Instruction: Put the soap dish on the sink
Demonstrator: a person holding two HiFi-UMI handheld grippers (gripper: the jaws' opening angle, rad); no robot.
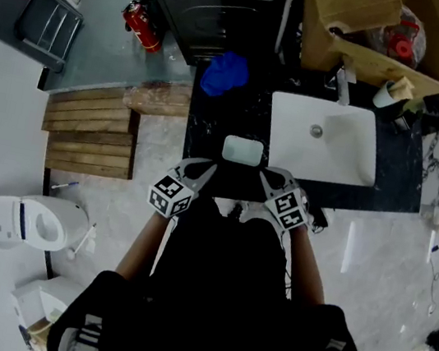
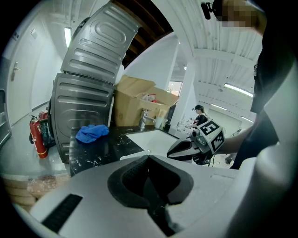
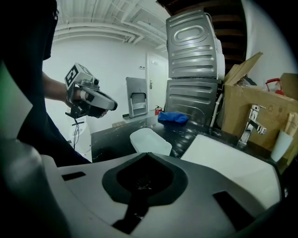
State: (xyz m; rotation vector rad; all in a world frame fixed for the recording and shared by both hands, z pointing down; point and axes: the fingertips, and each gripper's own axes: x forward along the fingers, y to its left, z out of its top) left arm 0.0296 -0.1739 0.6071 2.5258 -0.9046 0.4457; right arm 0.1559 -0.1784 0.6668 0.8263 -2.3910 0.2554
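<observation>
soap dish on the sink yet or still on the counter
On the counter: the soap dish lies on the black countertop beside the white sink.

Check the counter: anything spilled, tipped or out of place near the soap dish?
Nothing spilled or tipped. The soap dish sits flat on the black counter, beside the sink. Only oddities: a crumpled blue cloth farther back and an open cardboard box right behind the faucet.

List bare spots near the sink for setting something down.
Bare: the sink basin, the black counter between blue cloth and soap dish, and the strip right of the sink. Crowded: behind it, around faucet, cup and cardboard box.
</observation>
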